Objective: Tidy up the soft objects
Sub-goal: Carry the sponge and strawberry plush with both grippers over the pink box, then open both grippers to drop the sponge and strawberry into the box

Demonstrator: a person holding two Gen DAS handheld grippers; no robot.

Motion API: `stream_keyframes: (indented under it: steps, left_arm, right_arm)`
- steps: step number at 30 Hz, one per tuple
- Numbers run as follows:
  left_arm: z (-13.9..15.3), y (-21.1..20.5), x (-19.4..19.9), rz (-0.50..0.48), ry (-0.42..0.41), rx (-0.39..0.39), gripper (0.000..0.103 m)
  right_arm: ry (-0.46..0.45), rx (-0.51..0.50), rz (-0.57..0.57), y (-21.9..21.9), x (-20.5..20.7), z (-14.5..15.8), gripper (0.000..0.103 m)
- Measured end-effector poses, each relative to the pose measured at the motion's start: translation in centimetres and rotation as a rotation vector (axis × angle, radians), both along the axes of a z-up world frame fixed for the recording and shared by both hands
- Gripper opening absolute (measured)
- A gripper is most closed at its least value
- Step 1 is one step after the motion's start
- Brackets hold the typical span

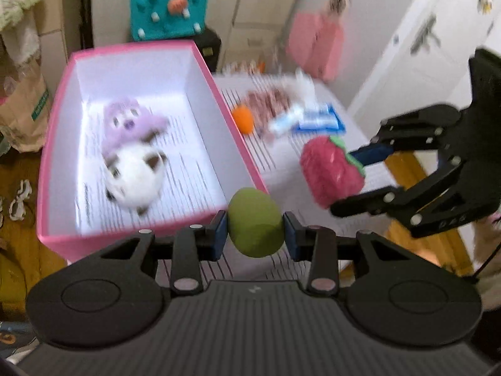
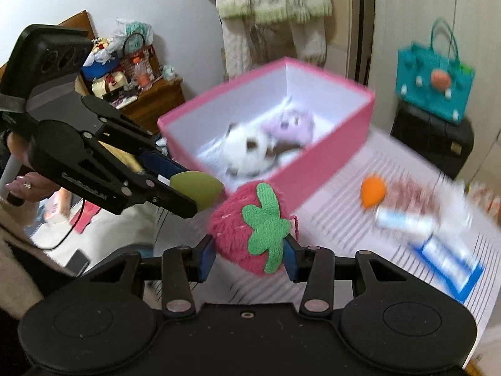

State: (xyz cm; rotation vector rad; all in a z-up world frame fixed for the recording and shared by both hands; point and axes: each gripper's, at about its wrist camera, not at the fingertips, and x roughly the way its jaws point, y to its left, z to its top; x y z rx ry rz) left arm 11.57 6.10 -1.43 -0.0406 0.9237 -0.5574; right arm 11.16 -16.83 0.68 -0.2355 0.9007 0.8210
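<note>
Jaws of the left gripper (image 1: 255, 235) are clamped on a green egg-shaped sponge (image 1: 255, 222) at the near corner of the pink box (image 1: 216, 84), which holds 2 plush toys (image 1: 134, 153). Right gripper (image 2: 249, 257) jaws grasp the strawberry plush (image 2: 250, 228) above the worktop (image 2: 360, 250).

Fuzzy plush strawberry (image 2: 250, 228), matt smooth green sponge (image 1: 255, 222), pink cardboard box (image 1: 219, 94)

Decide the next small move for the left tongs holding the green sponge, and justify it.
Probably carry the left tongs forward over the pink box and release: the sponge is gripped just outside its near wall, and two plush toys already lie inside.
</note>
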Motion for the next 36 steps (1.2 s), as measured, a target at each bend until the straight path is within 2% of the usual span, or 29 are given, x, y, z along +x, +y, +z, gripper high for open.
stream_keyframes:
  steps: [4, 12, 16, 23, 29, 31, 36]
  left_arm:
    - [1.3, 1.2, 1.8, 0.045, -0.087, 0.006, 0.037]
    - [1.1, 2.0, 8.2, 0.117, -0.155, 0.035, 0.037]
    - [0.4, 2.1, 12.4, 0.153, -0.158, 0.059, 0.037]
    - [-1.1, 2.6, 19.0, 0.206, -0.111, 0.106, 0.037]
    - [-3.2, 2.9, 22.0, 0.237, -0.041, 0.110, 0.037]
    - [-3.9, 3.1, 22.5, 0.249, -0.017, 0.104, 0.037]
    - [-5.2, 2.5, 23.4, 0.278, -0.011, 0.196, 0.037]
  right_arm:
    - [-0.063, 0.001, 0.027, 1.7, 2.1, 0.9, 0.049]
    - [-0.224, -0.042, 0.075, 5.9, 6.9, 1.5, 0.050]
    - [-0.265, -0.090, 0.105, 8.3, 10.7, 1.2, 0.050]
    - [-0.233, -0.204, 0.137, 11.5, 17.0, -0.4, 0.050]
    - [-0.221, -0.329, 0.183, 14.2, 19.8, -2.6, 0.050]
    - [-0.189, -0.348, 0.188, 14.5, 20.6, -3.2, 0.050]
    - [-0.143, -0.395, 0.201, 15.6, 22.3, -4.4, 0.049]
